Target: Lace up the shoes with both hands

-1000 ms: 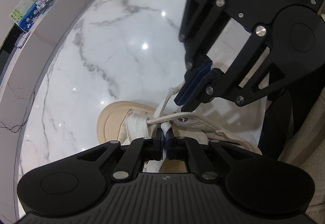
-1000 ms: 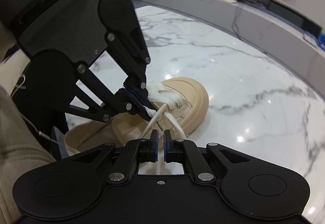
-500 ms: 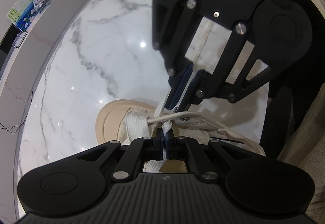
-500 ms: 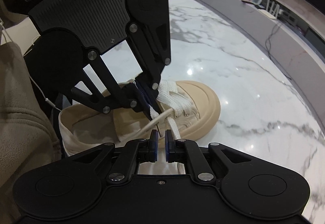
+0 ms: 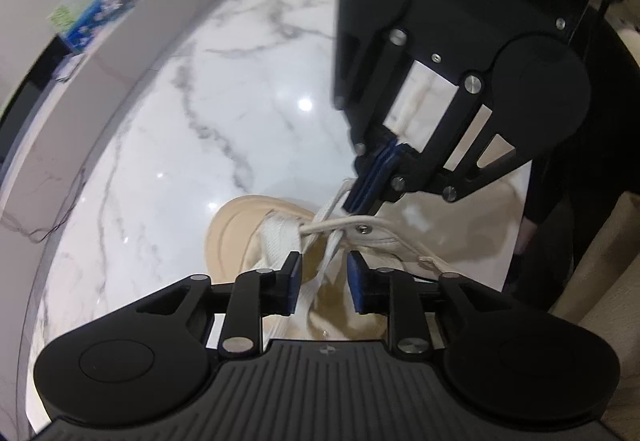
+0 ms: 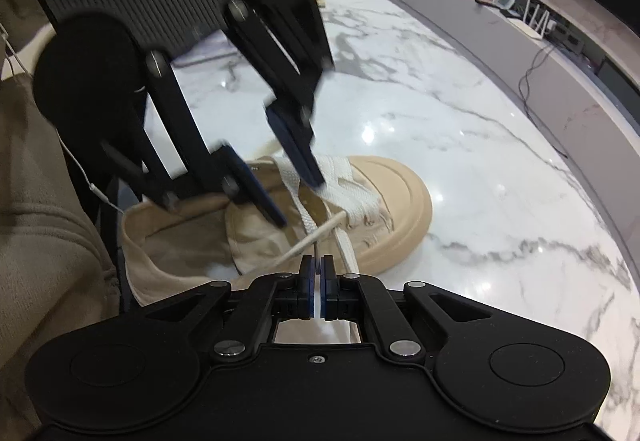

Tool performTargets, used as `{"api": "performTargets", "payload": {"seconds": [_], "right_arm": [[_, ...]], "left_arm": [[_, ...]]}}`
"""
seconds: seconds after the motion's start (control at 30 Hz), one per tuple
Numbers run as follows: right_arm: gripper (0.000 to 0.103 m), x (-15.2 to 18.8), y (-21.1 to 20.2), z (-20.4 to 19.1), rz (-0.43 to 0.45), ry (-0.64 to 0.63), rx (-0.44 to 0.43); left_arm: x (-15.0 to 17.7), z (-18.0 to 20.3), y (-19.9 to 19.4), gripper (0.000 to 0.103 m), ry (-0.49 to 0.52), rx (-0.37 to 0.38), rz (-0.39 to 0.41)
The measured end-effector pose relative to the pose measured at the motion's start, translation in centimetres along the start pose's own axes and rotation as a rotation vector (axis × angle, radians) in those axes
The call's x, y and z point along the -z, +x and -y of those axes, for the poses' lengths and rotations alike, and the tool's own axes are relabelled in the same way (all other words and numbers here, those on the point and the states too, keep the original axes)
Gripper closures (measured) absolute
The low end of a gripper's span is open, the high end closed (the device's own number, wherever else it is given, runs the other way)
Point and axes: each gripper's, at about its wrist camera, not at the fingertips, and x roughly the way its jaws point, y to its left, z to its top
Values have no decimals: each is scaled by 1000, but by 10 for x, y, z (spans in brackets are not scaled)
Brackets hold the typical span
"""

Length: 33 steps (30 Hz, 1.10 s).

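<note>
A beige canvas shoe (image 5: 240, 225) (image 6: 400, 209) lies on the white marble table (image 5: 168, 145) (image 6: 480, 161), toe pointing away from me. Its flat white lace (image 5: 329, 253) (image 6: 345, 247) rises from the upper eyelets, crossed by a thin cream cord (image 5: 320, 228) (image 6: 304, 245). My left gripper (image 5: 325, 279) (image 6: 280, 177) is open over the tongue, and the lace runs loose between its fingers. My right gripper (image 5: 362, 197) (image 6: 318, 281) hangs just above the eyelets, shut on the lace end.
A long low cabinet (image 6: 520, 13) with small boxes and a vase runs beside the table; a cable (image 6: 532, 81) hangs from it. A person's beige clothing (image 6: 36, 241) is close behind the shoe's heel. Colourful boxes (image 5: 92, 5) sit on a ledge.
My left gripper, shut on the lace before, has opened and let it go. The right gripper has closed in on the lace end and pinched it.
</note>
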Motion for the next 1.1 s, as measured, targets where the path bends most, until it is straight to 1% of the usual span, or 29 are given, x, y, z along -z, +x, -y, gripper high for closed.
{"api": "performTargets", "payload": {"seconds": [0.13,0.27,0.43,0.63,0.73,0.8,0.83,1.0,1.03,1.07,1.1], "right_arm": [[103,1,-5,-3,-19,-10,16],[103,2,-11,-6,-23,-24,25],[102,3,-18,-11,-27,-41,37],[101,-7,-7,-18,-48,-158,37],[99,-13,1,-18,-72,-200,36],[90,-14,6,-17,-85,-223,30],[90,-14,8,-18,-90,-238,25],[92,-17,13,-22,-82,-286,9],[95,-18,14,-22,-80,-291,5],[100,-19,15,-21,-78,-296,2],[102,-19,15,-21,-77,-299,-2]], "left_arm": [[8,-1,-7,79,-66,-18,17],[12,1,-9,79,-107,-16,37],[13,3,-15,79,-106,-30,45],[17,0,-20,79,-132,-44,53],[19,-1,-22,79,-161,-30,65],[22,-1,-21,79,-178,-19,68],[25,-1,-20,79,-186,-17,65],[33,-3,-19,79,-219,8,64],[35,-3,-19,79,-223,10,63],[36,-3,-19,79,-227,12,62],[37,-4,-18,79,-232,15,59]]}}
